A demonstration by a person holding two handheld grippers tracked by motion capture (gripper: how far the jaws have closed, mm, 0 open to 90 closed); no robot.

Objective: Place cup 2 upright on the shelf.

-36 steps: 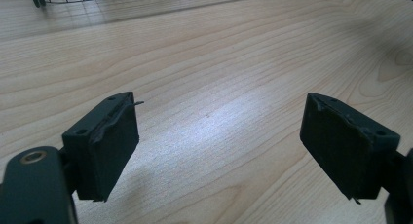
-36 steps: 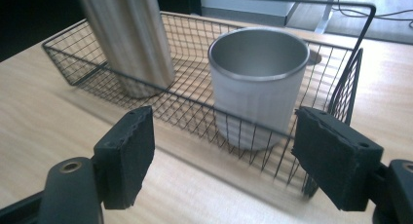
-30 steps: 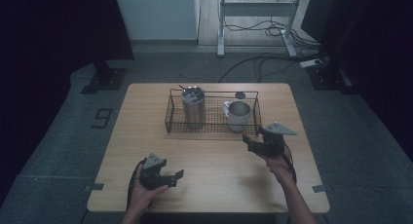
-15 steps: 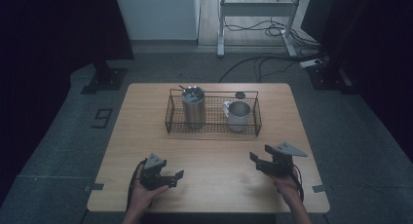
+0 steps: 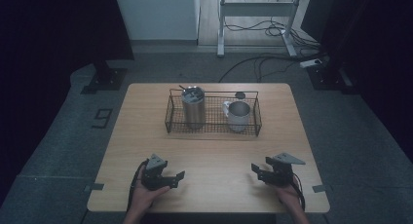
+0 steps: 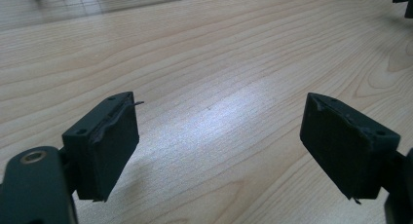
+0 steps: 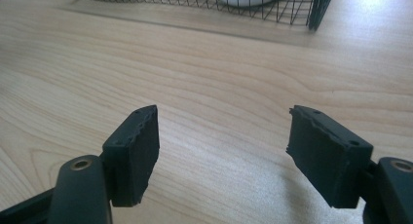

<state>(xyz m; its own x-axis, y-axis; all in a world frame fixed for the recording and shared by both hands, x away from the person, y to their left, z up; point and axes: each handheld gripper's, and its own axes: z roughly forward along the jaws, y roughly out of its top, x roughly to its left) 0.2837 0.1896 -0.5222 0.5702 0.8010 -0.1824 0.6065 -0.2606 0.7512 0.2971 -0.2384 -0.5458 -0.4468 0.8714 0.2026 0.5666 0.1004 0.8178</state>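
1. While both of my hands rest low at the near edge of the counter (image 5: 209,151), my left tool (image 5: 174,180) has its jaws apart with only bare wood between them.
2. The wire basket (image 5: 170,118) sits across the middle of the counter, well apart from both tools. It looks light but springy, so I would take it by the top rim wire rather than the thin mesh.
3. At the basket's left end stands the steel tumbler (image 5: 193,107), upright, with a lid on top. I judge it stiff, smooth and slippery, and heavy if it is full. I would clamp across the body below the lid, squarely, so that it does not twist out.
4. At the right end stands the pale mug (image 5: 238,115), also upright, its handle turned toward the tumbler. It seems rigid, and it may chip if knocked on the wire. The wall at the rim, one pad inside and one outside, looks the surest hold, since the handle is narrow.
5. My right tool (image 5: 257,173) also has its jaws apart, holding nothing, and it points toward the basket's right corner.
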